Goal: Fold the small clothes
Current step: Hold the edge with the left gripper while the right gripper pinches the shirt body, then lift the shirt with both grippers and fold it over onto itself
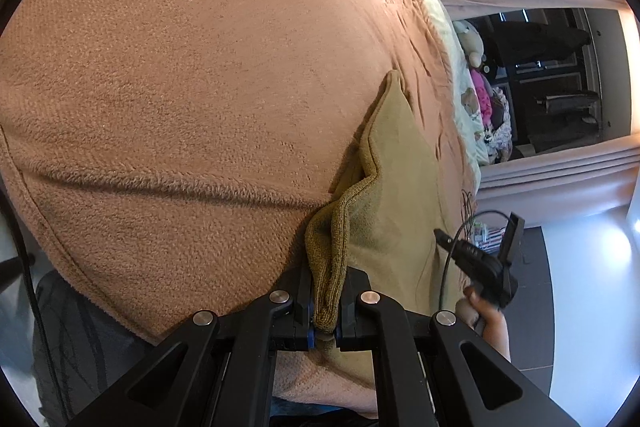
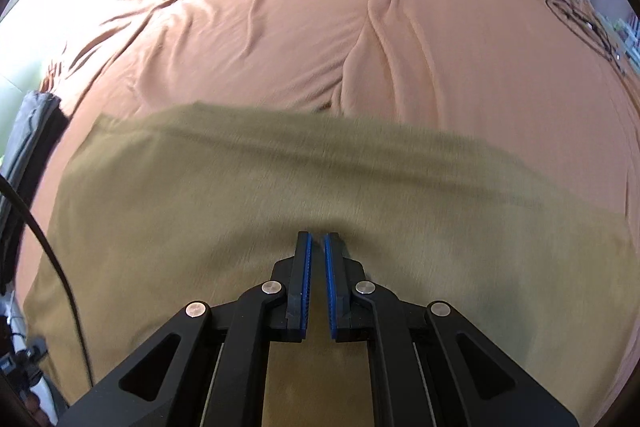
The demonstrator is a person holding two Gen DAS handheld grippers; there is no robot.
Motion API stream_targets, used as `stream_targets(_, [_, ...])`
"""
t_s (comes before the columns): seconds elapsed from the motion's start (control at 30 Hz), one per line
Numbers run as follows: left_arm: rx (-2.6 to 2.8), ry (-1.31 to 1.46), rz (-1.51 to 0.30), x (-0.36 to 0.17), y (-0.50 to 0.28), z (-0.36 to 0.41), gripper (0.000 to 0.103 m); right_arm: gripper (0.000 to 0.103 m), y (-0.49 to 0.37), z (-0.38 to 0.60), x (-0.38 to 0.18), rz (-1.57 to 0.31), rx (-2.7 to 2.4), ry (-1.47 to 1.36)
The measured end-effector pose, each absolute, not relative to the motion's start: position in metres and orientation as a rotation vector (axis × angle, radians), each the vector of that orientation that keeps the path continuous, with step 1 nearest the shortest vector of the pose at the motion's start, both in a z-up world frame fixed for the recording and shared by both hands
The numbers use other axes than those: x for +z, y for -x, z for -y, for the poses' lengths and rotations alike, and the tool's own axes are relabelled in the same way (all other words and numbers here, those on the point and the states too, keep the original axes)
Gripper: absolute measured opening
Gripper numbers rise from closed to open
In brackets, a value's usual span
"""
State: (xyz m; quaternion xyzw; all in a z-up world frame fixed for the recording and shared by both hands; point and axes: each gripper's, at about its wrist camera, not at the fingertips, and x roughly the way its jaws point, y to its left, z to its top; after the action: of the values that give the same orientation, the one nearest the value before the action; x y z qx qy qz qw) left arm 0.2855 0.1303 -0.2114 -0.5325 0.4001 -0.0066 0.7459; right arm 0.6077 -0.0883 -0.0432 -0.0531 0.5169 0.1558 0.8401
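The left gripper [image 1: 325, 301] pinches the thick edge of the soft tan cloth [image 2: 256, 227] lying on the orange blanket [image 2: 320, 27], while the right gripper [image 2: 317, 247], squeezed nearly together and holding nothing, could drag and wrinkle it.

Bright daylight, fisheye warp, motion blur

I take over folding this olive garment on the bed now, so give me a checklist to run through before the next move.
1. Left gripper clamped on the olive garment: ok.
2. Right gripper shut with no cloth pinched: ok.
3. Garment lying flat under the right gripper: ok, though blurred.
4. Garment edge smooth at the left gripper: not ok, bunched.
5. Orange blanket bare beyond the garment: ok.
6. Black cable clear of the garment: cannot tell.
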Motion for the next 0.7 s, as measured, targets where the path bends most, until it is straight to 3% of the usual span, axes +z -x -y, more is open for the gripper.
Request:
stream_targets(0.2, [-0.01, 1.177, -0.874, -0.206, -0.286, -0.129, 0.006, 0.004, -0.607, 0.094, -0.027, -1.075, 0.313, 0.035])
stream_targets(0.7, [-0.175, 1.069, -0.775, -0.132, -0.311, -0.109, 0.006, 0.004, -0.471, 0.1, -0.048, -1.153, 0.604, -0.047])
